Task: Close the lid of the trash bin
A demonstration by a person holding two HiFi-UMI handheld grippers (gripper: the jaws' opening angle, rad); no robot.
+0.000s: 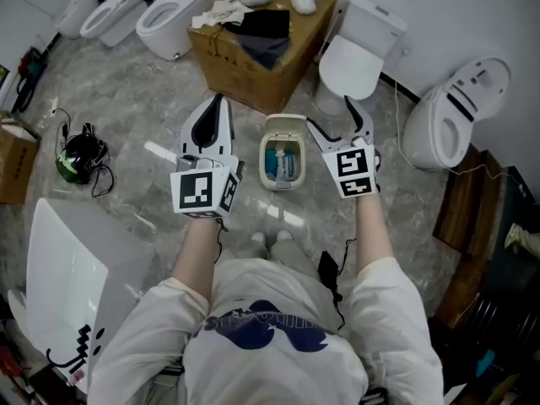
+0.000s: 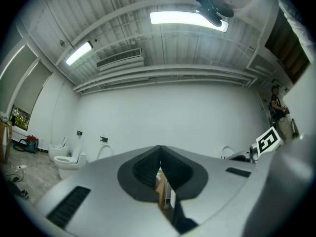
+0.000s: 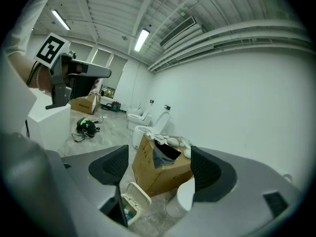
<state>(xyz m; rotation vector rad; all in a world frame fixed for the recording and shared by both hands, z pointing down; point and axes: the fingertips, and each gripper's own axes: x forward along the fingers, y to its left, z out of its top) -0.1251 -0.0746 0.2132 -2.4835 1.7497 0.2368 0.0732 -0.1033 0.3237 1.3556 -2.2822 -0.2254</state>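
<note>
right gripper point(image 1: 329, 112), jaws wide apart and empty, sits just right of trash bin point(image 1: 283, 163), left gripper point(image 1: 219, 104) closed just left of it; best to hook one jaw behind raised lid point(image 1: 284, 126) at bin's far edge and tip it forward gently.

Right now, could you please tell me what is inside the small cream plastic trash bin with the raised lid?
Inside the small cream plastic trash bin, blue and white rubbish shows; anything beneath it is covered.

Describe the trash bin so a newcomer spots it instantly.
Find the big brown cardboard box among the white toilets. On the floor just in front of it stands the trash bin. It alone is small and cream, lid raised, blue contents showing.
</note>
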